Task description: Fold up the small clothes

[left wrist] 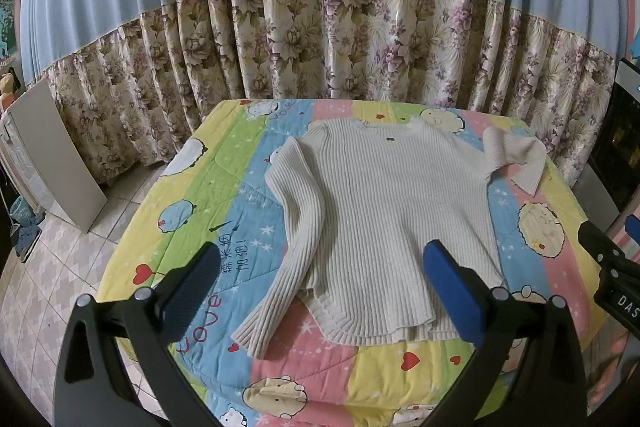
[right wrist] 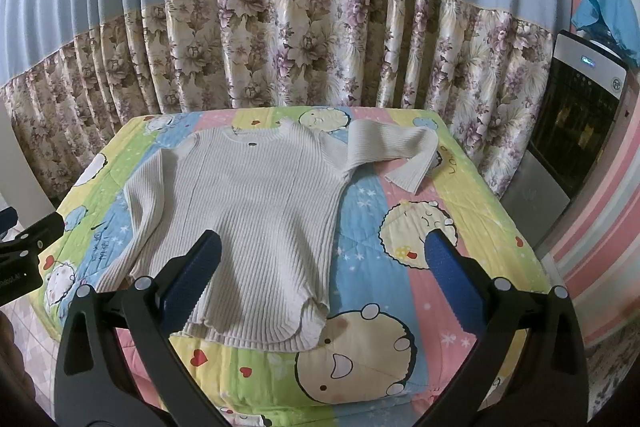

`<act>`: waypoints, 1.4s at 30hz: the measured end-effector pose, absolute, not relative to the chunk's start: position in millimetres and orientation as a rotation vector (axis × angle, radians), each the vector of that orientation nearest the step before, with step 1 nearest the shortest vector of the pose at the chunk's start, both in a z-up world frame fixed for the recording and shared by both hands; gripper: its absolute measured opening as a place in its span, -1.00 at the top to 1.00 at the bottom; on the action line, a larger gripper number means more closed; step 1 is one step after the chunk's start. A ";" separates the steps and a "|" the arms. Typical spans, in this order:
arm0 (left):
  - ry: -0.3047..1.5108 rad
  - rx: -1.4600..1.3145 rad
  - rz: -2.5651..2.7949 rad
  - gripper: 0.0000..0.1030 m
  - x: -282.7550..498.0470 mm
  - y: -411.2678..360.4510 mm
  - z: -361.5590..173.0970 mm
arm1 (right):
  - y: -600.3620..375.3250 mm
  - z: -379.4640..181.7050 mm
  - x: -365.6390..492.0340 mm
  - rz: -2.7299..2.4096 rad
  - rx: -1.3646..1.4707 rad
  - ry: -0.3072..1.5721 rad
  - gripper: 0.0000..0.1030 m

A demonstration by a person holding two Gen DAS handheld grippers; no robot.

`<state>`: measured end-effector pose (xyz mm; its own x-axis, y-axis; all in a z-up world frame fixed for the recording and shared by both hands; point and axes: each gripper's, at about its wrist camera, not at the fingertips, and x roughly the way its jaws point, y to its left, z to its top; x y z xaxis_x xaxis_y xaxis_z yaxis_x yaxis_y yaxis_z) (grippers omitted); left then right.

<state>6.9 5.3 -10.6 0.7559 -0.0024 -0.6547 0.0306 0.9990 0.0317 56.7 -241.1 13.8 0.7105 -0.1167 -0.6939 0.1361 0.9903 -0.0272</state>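
A cream ribbed sweater (left wrist: 384, 211) lies flat and face up on the colourful cartoon quilt (left wrist: 224, 195), collar at the far end, hem near me. Its left sleeve (left wrist: 288, 259) runs down along the body; the other sleeve (right wrist: 400, 147) bends out to the right across the quilt (right wrist: 440, 227). My left gripper (left wrist: 322, 259) hovers open above the hem's left half, nothing between its blue pads. In the right wrist view the sweater (right wrist: 256, 211) sits left of centre, and my right gripper (right wrist: 322, 251) stands open over its lower right edge, holding nothing.
A blue and floral curtain (left wrist: 320, 47) hangs behind the table. A white cabinet (left wrist: 52, 163) stands on the tiled floor at left. A dark appliance (right wrist: 576, 131) with a blue cloth (right wrist: 612, 15) on top stands at right. The right gripper's body (left wrist: 612, 267) shows at the left view's edge.
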 end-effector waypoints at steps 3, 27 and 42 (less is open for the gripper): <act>0.715 0.041 -0.018 -0.97 7.3 5.4 -9.2 | -241.3 13.6 56.8 -0.140 0.027 0.769 -0.94; 0.719 0.041 -0.018 -0.97 7.9 9.6 -14.2 | -240.7 10.8 58.0 -0.138 0.027 0.773 -0.94; 0.723 0.044 -0.016 -0.97 9.2 10.2 -16.6 | -239.8 10.1 60.2 -0.138 0.025 0.776 -0.94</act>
<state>9.2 10.2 -16.6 0.7500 0.0000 -0.6615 0.0302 0.9990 0.0342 60.2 -239.8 10.1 0.7054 -0.1148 -0.6994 0.1334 0.9907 -0.0281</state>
